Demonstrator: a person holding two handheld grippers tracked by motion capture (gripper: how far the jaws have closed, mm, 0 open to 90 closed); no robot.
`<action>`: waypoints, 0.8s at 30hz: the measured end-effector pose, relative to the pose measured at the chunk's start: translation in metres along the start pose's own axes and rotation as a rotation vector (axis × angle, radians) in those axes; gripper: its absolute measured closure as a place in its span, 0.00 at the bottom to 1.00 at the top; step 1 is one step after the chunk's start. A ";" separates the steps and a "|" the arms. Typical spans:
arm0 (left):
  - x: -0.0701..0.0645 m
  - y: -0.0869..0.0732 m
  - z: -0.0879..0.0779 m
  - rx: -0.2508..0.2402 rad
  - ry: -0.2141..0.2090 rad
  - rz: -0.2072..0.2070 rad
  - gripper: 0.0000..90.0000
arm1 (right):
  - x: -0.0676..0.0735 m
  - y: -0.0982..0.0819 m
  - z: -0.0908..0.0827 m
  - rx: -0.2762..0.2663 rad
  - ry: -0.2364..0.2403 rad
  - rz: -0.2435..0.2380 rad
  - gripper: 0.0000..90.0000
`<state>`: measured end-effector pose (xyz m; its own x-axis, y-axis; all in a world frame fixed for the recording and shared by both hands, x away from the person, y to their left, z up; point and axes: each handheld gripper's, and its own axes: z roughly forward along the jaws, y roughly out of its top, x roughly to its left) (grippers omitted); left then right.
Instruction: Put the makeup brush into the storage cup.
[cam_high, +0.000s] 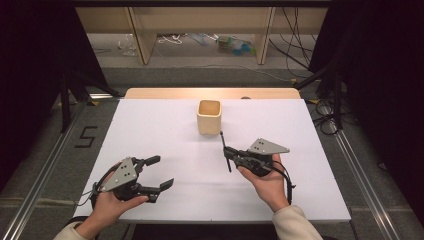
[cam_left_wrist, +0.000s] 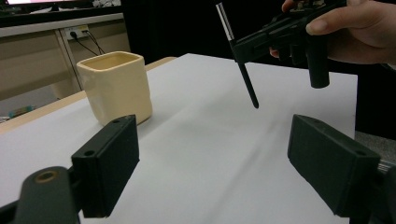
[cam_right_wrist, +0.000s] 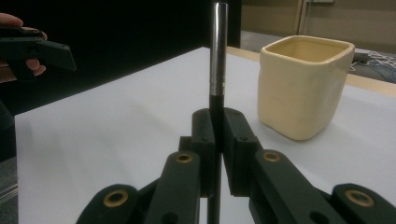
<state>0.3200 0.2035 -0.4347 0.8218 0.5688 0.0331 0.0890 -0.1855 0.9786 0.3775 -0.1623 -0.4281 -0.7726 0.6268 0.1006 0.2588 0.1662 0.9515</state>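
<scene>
Sitting on the table: one cream cup (cam_high: 209, 116); being held upright: one black pen (cam_right_wrist: 217, 70); hovering: two grippers.

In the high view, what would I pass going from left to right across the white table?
Left gripper, held open in a hand → cream square cup, farther back → thin black pen → right gripper, closed on the pen.

Two hand-held tools, the left tool (cam_high: 159, 172) and the right tool (cam_high: 229, 152), are built of matte black links joined by brass-ringed pivots, each ending in flat rectangular black pads (cam_left_wrist: 111, 163); a grey three-cornered plate (cam_high: 119, 175) dotted with dark screws tops each, black cables (cam_high: 288, 181) trail behind, and cream sleeves (cam_high: 295, 222) cover the person's wrists
</scene>
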 end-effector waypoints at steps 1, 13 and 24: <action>0.000 0.000 0.000 0.000 0.000 -0.001 0.18 | 0.000 0.000 0.000 -0.002 0.001 0.000 0.94; 0.000 0.000 0.000 0.000 -0.001 0.000 0.18 | 0.005 0.001 0.004 0.009 0.024 0.009 0.94; 0.000 0.000 0.000 0.000 -0.002 0.000 0.18 | 0.007 0.002 0.006 0.019 0.028 0.000 0.94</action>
<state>0.3200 0.2032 -0.4348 0.8232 0.5668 0.0330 0.0888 -0.1859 0.9785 0.3760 -0.1534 -0.4275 -0.7887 0.6050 0.1088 0.2695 0.1812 0.9458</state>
